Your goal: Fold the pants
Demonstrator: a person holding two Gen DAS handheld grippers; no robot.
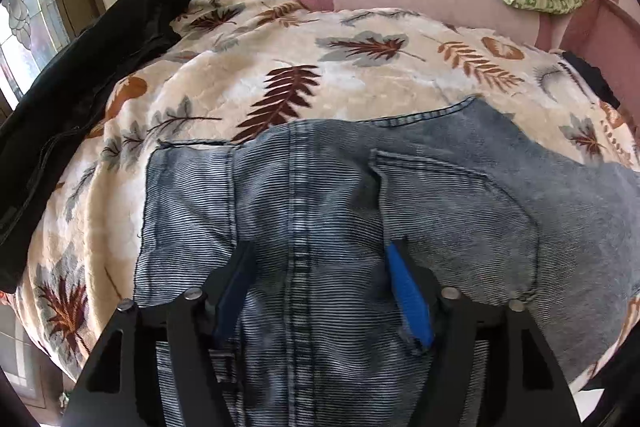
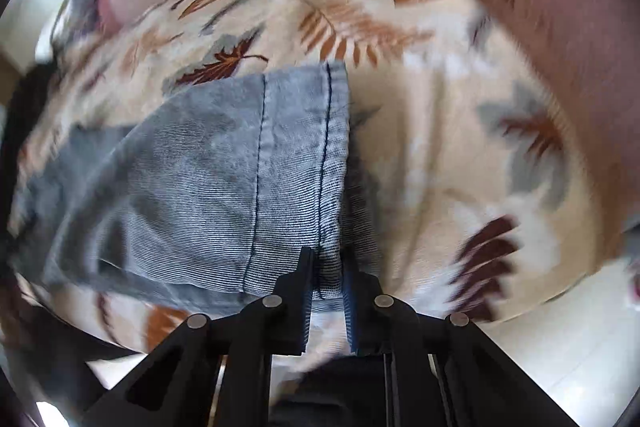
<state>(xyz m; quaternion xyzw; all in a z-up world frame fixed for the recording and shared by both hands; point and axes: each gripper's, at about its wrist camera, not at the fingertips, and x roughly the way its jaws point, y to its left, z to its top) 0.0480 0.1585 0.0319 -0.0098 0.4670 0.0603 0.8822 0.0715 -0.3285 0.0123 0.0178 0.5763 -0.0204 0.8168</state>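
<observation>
Jeans [image 1: 320, 211] lie on leaf-print blanket [image 1: 280, 67]. Left gripper [image 1: 320, 251] spread wide, straddling the centre seam, gripping nothing. Right gripper [image 2: 328, 259] clenched on the hem at 6 o'clock. Black jacket [image 1: 80, 75] at 9 o'clock.

Both views are lit by soft daylight, admitted through a window [image 1: 24, 39] at the far left of the left wrist view. That view is rendered sharp, though straight lines are bowed toward the dark rim. The right wrist view is smeared by motion blur, most strongly toward its edges.
</observation>
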